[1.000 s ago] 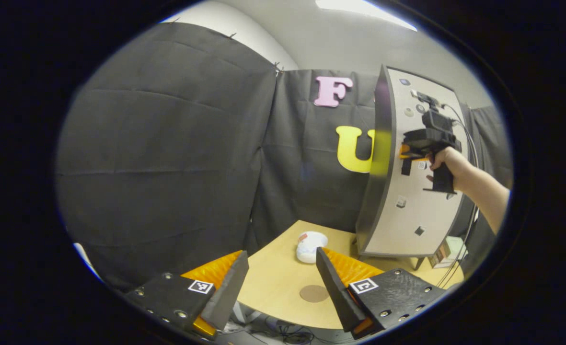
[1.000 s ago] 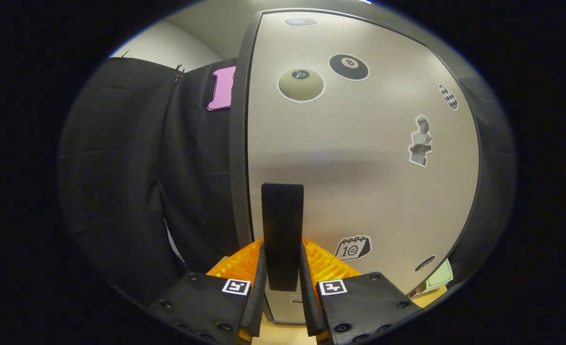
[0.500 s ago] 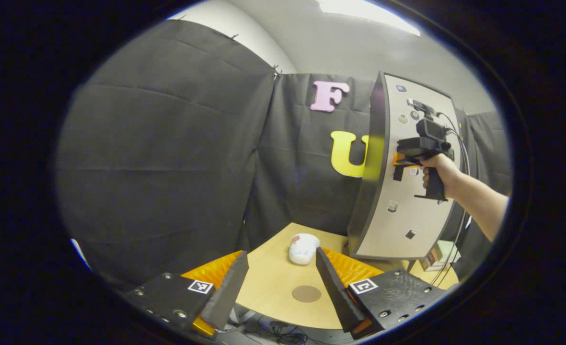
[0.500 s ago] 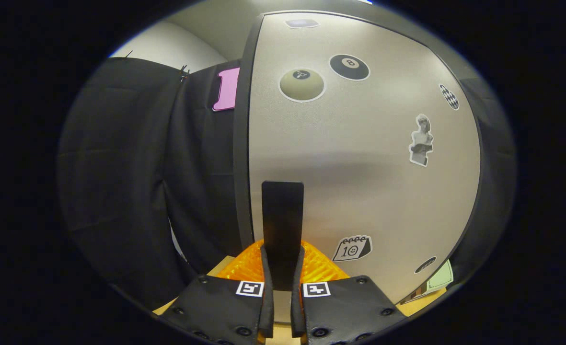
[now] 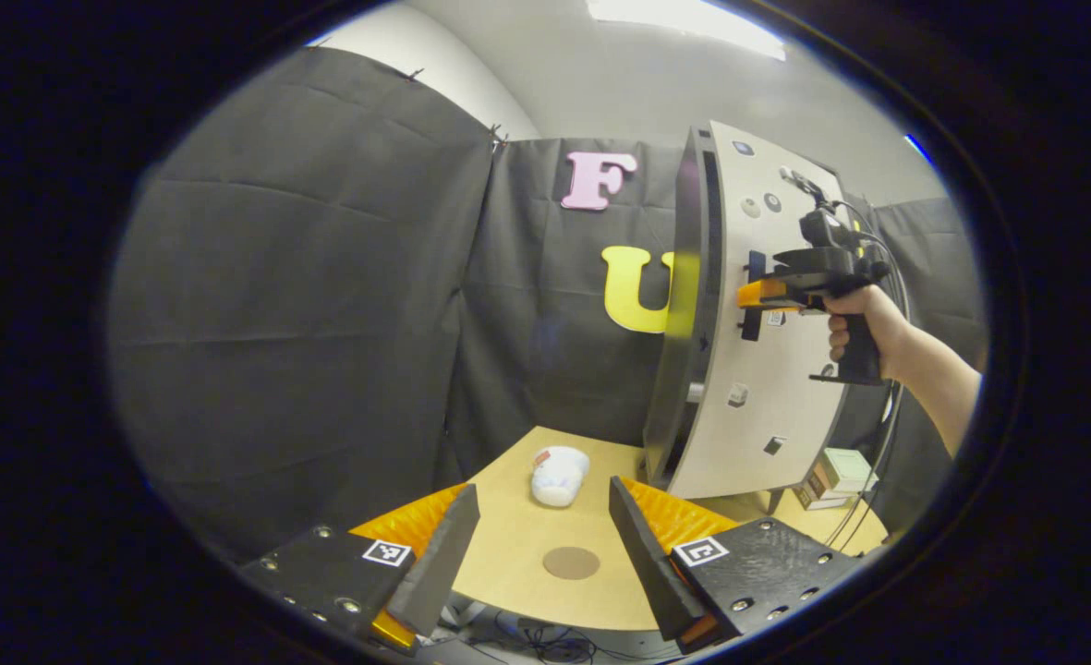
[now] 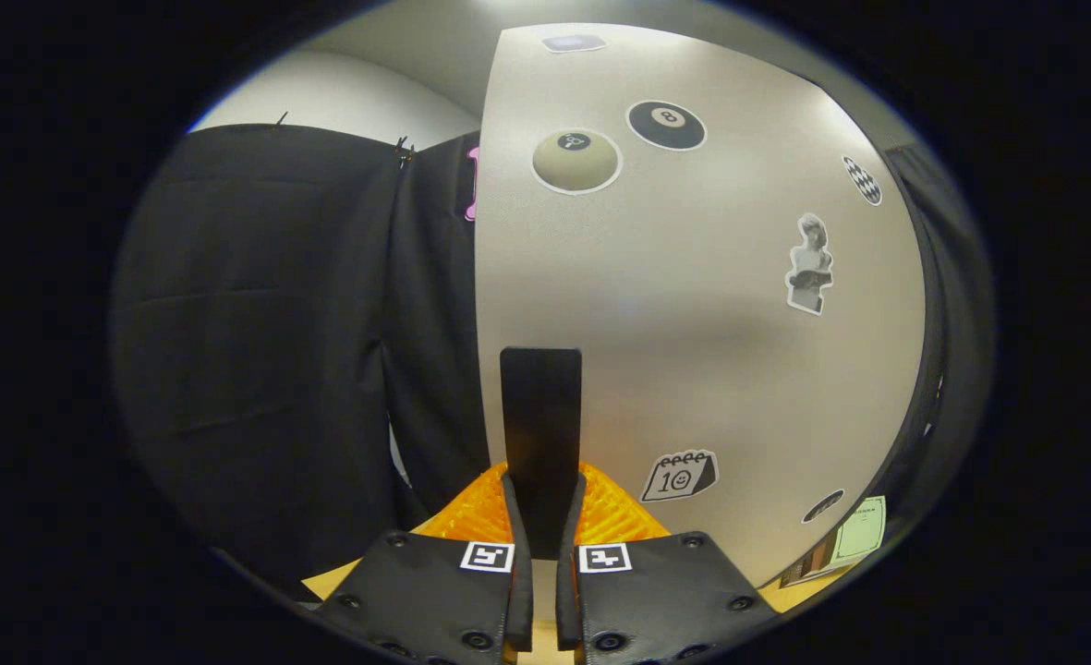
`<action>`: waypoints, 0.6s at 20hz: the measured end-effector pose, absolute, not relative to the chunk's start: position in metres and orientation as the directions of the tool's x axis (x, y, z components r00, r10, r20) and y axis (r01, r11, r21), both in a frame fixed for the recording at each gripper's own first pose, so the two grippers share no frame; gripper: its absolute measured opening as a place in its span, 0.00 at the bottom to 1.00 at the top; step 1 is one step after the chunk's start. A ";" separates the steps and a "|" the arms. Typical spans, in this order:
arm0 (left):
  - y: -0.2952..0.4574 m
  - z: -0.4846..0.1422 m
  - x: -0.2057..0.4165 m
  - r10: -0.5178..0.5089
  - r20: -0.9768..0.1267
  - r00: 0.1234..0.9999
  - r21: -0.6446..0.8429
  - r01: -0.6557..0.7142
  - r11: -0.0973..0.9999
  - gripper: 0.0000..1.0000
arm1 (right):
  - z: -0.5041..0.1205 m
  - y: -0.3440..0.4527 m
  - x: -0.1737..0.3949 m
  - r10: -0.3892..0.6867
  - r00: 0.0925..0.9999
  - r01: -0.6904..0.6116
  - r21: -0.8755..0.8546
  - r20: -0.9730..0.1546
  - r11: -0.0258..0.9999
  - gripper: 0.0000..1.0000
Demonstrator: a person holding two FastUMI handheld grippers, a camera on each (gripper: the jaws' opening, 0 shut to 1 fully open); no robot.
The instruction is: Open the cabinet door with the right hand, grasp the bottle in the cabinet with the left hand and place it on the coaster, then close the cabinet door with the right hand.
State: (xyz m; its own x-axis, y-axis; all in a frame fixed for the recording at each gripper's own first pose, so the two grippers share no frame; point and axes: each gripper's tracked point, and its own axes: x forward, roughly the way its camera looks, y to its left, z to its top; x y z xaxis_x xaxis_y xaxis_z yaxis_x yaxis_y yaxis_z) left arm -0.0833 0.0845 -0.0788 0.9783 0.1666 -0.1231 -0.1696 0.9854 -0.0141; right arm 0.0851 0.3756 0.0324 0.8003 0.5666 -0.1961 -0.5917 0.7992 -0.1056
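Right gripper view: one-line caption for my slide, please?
Right gripper shut on the black handle of the stickered cabinet door.

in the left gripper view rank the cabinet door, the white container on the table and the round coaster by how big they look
1. cabinet door, by far the largest.
2. white container.
3. coaster, close to the container in width but much flatter.

A light wooden table [image 5: 508, 554] carries a round brown coaster [image 5: 571, 562], a white lidded tub [image 5: 557, 475], a grey cabinet [image 5: 748, 406] and small boxes [image 5: 836, 473].
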 end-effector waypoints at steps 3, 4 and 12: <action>0.075 -0.082 -0.094 0.132 -0.126 0.983 -0.039 -0.138 0.990 0.87 | 0.033 0.366 0.075 0.598 0.778 -0.624 -0.126 -0.194 0.771 0.11; 0.072 -0.082 -0.093 0.128 -0.129 0.983 -0.041 -0.134 0.990 0.86 | 0.034 0.364 0.071 0.612 0.768 -0.637 -0.119 -0.191 0.762 0.11; 0.049 -0.078 -0.084 0.080 -0.131 0.988 0.032 -0.076 0.997 0.86 | 0.034 0.344 0.064 0.666 0.715 -0.693 -0.087 -0.210 0.716 0.12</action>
State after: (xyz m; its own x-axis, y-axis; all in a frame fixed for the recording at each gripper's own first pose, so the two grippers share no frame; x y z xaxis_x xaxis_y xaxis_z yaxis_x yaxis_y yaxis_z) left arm -0.0843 0.0492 -0.0777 0.9882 0.0799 -0.1308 -0.0764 0.9966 0.0318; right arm 0.0643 0.3438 0.0337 0.7153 0.6665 -0.2102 -0.6928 0.7158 -0.0875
